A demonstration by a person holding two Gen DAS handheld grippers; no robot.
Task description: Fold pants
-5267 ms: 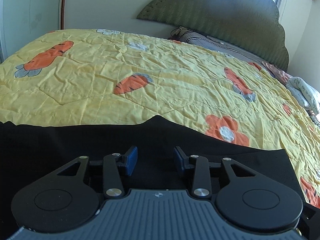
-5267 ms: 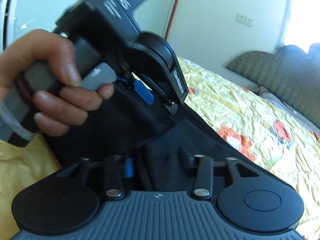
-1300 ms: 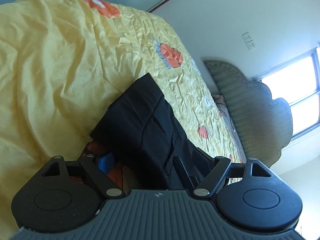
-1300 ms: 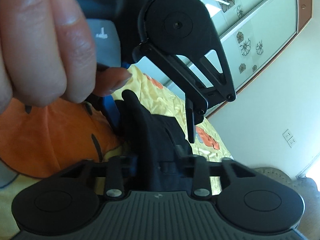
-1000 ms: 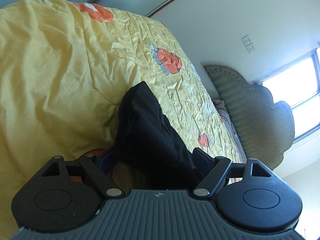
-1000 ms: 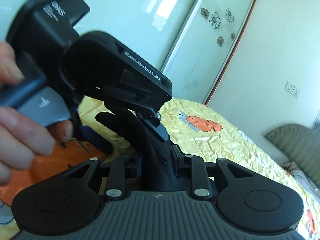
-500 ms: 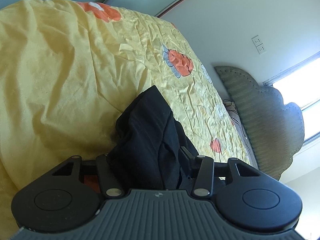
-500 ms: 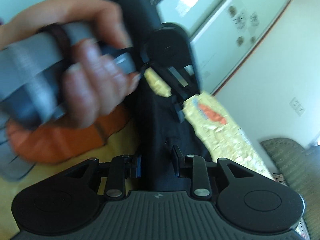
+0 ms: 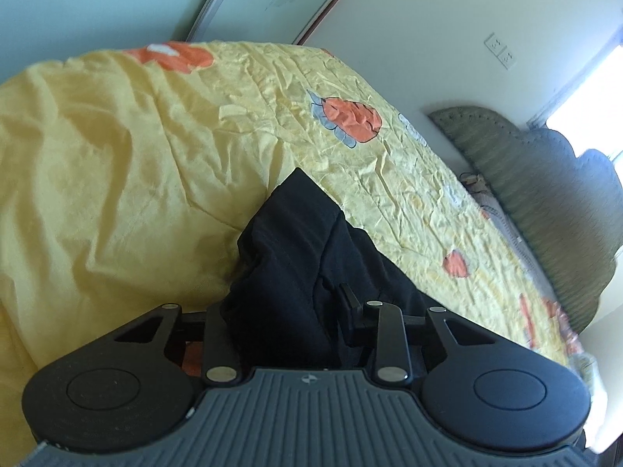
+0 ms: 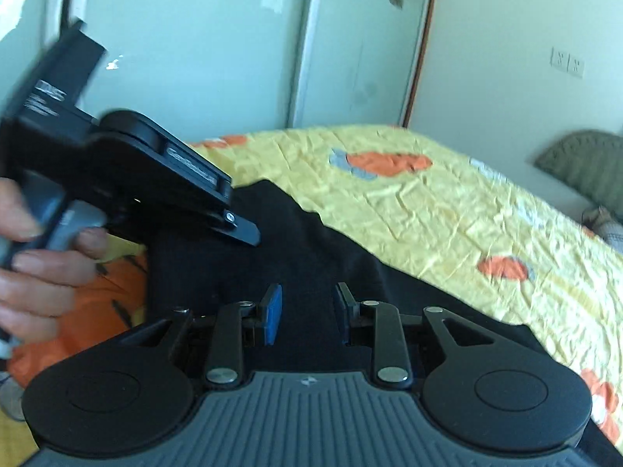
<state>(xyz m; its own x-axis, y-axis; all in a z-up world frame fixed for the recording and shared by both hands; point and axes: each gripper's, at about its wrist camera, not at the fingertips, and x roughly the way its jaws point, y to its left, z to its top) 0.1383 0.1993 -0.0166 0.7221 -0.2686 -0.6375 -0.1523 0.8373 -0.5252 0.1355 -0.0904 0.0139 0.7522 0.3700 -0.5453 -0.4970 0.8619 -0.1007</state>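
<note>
The black pants (image 9: pixel 296 257) lie on the yellow carrot-print bedspread (image 9: pixel 117 163), bunched near the bed's edge. My left gripper (image 9: pixel 288 311) is shut on a thick fold of the pants; the cloth fills the gap and hides the left pad. In the right wrist view the pants (image 10: pixel 311 249) spread flat under my right gripper (image 10: pixel 307 311), which is open with blue pads apart and nothing between them. The left gripper (image 10: pixel 155 179), held by a hand, shows at the left of that view, over the pants.
The bedspread (image 10: pixel 447 210) covers the whole bed. A green padded headboard (image 9: pixel 545 194) and pillows stand at the far right. Glass wardrobe doors (image 10: pixel 233 58) and a white wall with sockets (image 10: pixel 566 63) are behind the bed.
My right gripper has let go of the pants fold and opened. My left gripper has stayed shut on the cloth and has swung a little.
</note>
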